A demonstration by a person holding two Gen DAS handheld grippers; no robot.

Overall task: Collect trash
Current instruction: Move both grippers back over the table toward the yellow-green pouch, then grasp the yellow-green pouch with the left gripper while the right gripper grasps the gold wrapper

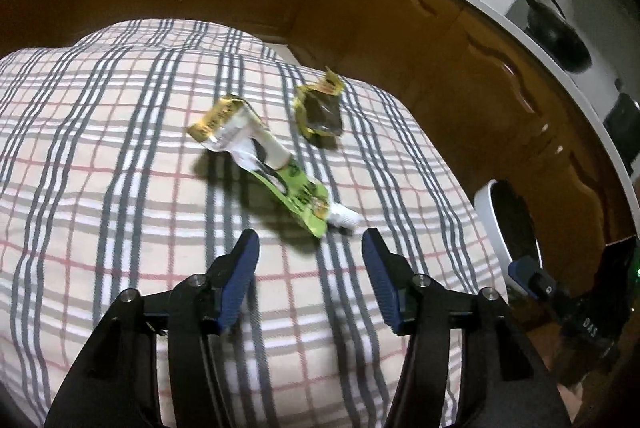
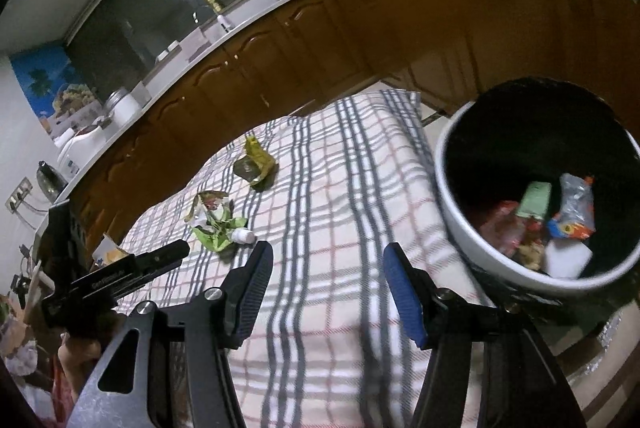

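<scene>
A crumpled green and white pouch with a white cap (image 1: 276, 168) lies on the checked cloth (image 1: 100, 148). My left gripper (image 1: 310, 238) is open and empty, just short of the pouch's cap end. A dark wrapper with gold edges (image 1: 320, 110) lies beyond the pouch. In the right wrist view the pouch (image 2: 218, 224) and the dark wrapper (image 2: 256, 164) lie ahead to the left. My right gripper (image 2: 328, 252) is open and empty over the cloth (image 2: 340, 188). The white bin (image 2: 452, 212) with a dark liner stands at the right and holds several wrappers.
Brown wooden cabinets (image 1: 360, 8) with a white countertop curve behind the cloth. The bin's rim (image 1: 486, 212) shows at the right in the left wrist view. A black pan (image 1: 556, 36) sits on the counter. The left gripper's body (image 2: 120, 272) shows at the lower left in the right wrist view.
</scene>
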